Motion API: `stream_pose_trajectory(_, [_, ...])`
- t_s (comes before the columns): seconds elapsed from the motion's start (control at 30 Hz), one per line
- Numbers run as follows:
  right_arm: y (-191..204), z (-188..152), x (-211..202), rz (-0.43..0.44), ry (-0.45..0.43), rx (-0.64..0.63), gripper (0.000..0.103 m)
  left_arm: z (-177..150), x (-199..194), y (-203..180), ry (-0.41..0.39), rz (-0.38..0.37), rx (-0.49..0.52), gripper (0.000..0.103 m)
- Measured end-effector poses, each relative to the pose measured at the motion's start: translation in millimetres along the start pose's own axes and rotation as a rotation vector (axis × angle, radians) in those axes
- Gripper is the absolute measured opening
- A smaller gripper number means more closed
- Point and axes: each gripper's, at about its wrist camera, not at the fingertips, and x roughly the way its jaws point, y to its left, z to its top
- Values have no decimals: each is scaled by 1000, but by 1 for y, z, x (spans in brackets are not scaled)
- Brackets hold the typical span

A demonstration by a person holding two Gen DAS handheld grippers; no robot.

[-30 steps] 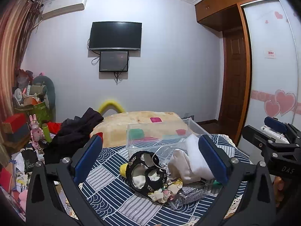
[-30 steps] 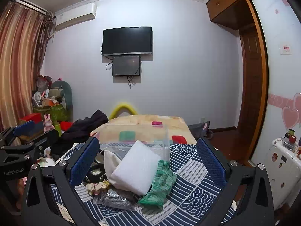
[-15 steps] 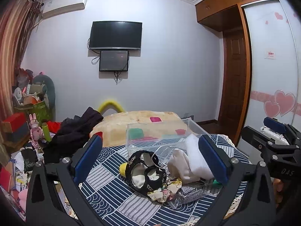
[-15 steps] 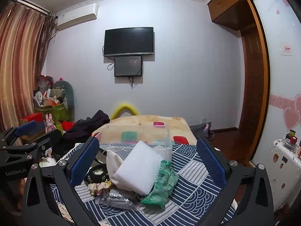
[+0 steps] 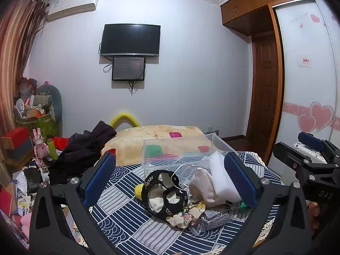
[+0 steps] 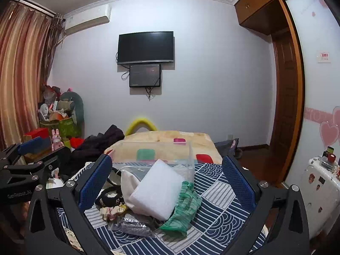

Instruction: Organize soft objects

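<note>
A pile of soft things lies on the blue patterned cloth (image 5: 127, 218): a black headband (image 5: 164, 193), a cream cloth (image 5: 204, 188), a white foam pad (image 6: 157, 191), a green glove (image 6: 183, 208), a floral scrunchie (image 5: 187, 214) and a silver glitter pouch (image 6: 131, 226). A clear plastic box (image 5: 180, 155) stands behind the pile. My left gripper (image 5: 170, 180) is open and empty, held above the pile. My right gripper (image 6: 167, 182) is open and empty, also above the pile; it shows at the right of the left wrist view (image 5: 308, 157).
A bed with a beige blanket (image 5: 157, 138) lies beyond the box, with dark clothes (image 5: 85, 146) at its left. Toys and boxes (image 5: 31, 131) clutter the left side. A white suitcase (image 6: 320, 182) and wardrobe stand to the right.
The right wrist view has shifted slightly; the pile sits a little further right in it. Nothing on the cloth has moved and both grippers stay open.
</note>
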Motion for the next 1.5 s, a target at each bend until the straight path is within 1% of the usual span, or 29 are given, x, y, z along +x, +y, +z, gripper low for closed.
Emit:
stream_pose_trajectory(0.8, [0, -3, 2, 17, 2, 15, 103, 3, 5, 0, 4, -9, -5, 103])
stream_pose_trajectory(0.87, [0, -3, 3, 21, 2, 16, 103, 3, 6, 1, 9, -19, -8, 103])
stream_pose_trajectory(1.0, [0, -3, 6, 44, 4, 13, 103, 2, 10, 2, 21, -45, -14, 103])
stream_pose_trajectory(1.17, [-1, -4, 13, 73, 7, 12, 102, 1, 18, 4, 35, -49, -17, 103])
stream_pose_trajectory(1.2, [-2, -4, 15, 76, 12, 12, 100, 0, 20, 5, 39, -48, -15, 102])
stream_pose_trajectory(1.27, [-4, -6, 20, 76, 23, 14, 89, -3, 26, 8, 52, -39, -12, 92])
stream_pose_trajectory(1.33, [-9, -10, 26, 57, 44, 13, 88, -6, 36, 11, 83, -32, -10, 88])
stream_pose_trajectory(1.4, [-14, -13, 33, 49, 68, 21, 84, -11, 48, 19, 118, -22, -20, 84])
stream_pose_trajectory(1.43, [-18, -14, 36, 43, 76, 28, 81, -14, 53, 23, 134, -14, -26, 80])
stream_pose_trajectory(1.5, [-23, -17, 40, 29, 94, 36, 79, -21, 70, 34, 182, 8, -47, 77])
